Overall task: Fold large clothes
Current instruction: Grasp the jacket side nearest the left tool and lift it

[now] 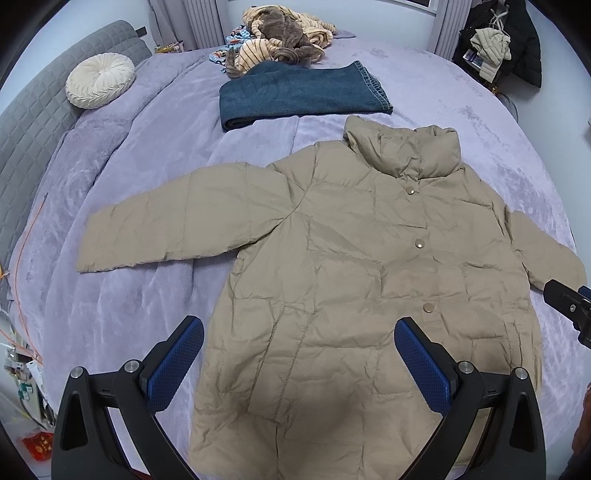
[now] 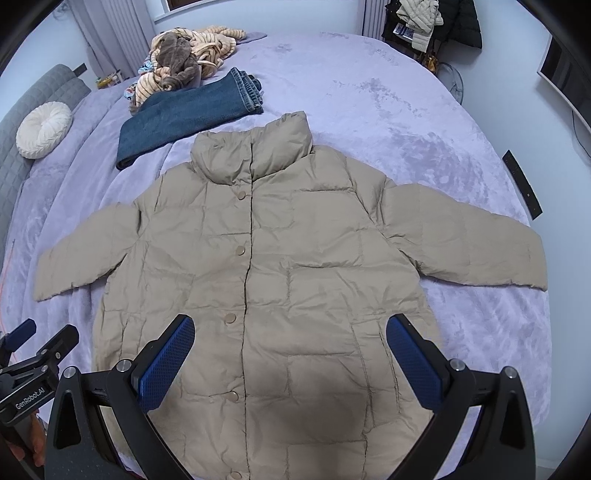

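Left wrist view: a tan jacket [image 1: 351, 266] lies flat and face up on the bed [image 1: 110, 184], snaps closed, both sleeves spread sideways, collar toward the far edge and hem toward the near edge. The left tool [image 1: 299, 365] hangs above the hem with its jaws wide apart and nothing between them. Right wrist view: the right tool [image 2: 290, 360] hangs likewise over the hem, jaws wide and holding nothing. Beyond the collar lie folded jeans [image 1: 303, 94], then a heap of striped clothes [image 1: 284, 33] at the far edge; a round cushion [image 1: 100, 79] rests by the headboard [image 1: 33, 110].
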{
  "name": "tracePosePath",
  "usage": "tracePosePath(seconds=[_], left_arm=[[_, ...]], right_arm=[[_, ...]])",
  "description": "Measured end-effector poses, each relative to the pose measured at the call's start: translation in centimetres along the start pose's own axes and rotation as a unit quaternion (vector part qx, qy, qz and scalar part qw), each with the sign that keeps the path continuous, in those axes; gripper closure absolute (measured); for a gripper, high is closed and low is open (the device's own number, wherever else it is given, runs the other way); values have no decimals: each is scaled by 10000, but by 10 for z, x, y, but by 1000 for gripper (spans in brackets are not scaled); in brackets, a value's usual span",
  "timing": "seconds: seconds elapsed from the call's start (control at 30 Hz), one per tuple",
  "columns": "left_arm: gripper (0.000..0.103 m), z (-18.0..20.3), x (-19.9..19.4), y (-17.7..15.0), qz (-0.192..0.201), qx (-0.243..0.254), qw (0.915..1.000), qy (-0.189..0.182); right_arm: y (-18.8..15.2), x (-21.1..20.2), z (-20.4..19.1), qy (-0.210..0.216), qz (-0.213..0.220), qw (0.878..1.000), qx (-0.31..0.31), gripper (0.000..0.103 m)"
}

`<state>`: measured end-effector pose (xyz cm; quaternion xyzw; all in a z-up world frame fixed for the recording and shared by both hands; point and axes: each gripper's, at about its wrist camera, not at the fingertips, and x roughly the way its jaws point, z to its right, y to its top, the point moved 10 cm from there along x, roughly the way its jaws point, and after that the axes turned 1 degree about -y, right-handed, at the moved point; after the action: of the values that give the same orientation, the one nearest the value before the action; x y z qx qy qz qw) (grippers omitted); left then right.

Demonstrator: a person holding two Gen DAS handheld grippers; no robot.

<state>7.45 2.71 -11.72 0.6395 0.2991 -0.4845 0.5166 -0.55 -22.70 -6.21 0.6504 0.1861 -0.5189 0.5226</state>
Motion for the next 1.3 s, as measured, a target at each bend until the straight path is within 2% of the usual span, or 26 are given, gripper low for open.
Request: tracePosePath(seconds=[0.13, 0.23, 0.37, 0.47, 0.6, 0.7, 0.8, 0.9, 0.97, 1.0, 1.03, 1.07, 1.1, 1.13, 1.17, 1.27, 1.3], left_arm=[[0, -11, 16, 1, -73, -161, 9998, -98], [0, -23, 35, 0, -185, -371, 9980, -479], [0, -64, 66, 8, -104, -1016, 9905, -918], [0, -115, 94, 16, 42, -1731, 9784, -1127], [0, -190, 135, 23, 174, -2854, 9472, -1451], [0, -234, 168, 27, 193, -3386, 9278, -1556], [0, -264, 194, 34, 225, -3693, 9162, -1539], [4, -286, 207, 51, 409, -3810, 9120, -1462], [23, -301, 212, 69, 571, -3782, 9147, -1306], [42, -308, 214, 76, 586, -3786, 9149, -1269], [73, -315, 217, 83, 638, -3809, 9135, -1280], [89, -321, 219, 90, 693, -3813, 9121, -1337], [95, -324, 221, 97, 754, -3803, 9101, -1465], [95, -331, 218, 102, 848, -3831, 9095, -1372], [95, -336, 212, 106, 946, -3771, 9133, -1213], [95, -332, 183, 114, 1233, -3334, 9308, -849], [95, -329, 171, 117, 1344, -3100, 9386, -699]], right_arm=[[5, 9, -13, 401, 67, 9990, 210, 0], [9, 16, -22, 615, 129, 9975, 313, 0], [5, 32, -37, 778, -45, 9966, 272, 0], [0, 46, -52, 1013, -146, 9942, 332, 0], [-3, 63, -83, 1441, -43, 9891, 312, 0], [-12, 78, -117, 1541, -399, 9872, -137, 0], [-20, 94, -143, 1541, -631, 9855, -330, 0], [-32, 113, -156, 1681, -1030, 9801, -214, 0], [-33, 120, -165, 1731, -1139, 9782, -120, 0], [-34, 122, -170, 1748, -1153, 9778, -107, 0], [-31, 126, -175, 1754, -1138, 9778, -110, 0], [-29, 126, -180, 1783, -1138, 9773, -101, 0], [-27, 125, -184, 1826, -1150, 9764, -78, 0], [-23, 128, -192, 1881, -1110, 9759, -52, 0], [-21, 124, -192, 1955, -1174, 9736, -6, 0], [-3, 123, -208, 2201, -1010, 9701, 175, 1], [5, 124, -214, 2288, -934, 9686, 272, 8]])
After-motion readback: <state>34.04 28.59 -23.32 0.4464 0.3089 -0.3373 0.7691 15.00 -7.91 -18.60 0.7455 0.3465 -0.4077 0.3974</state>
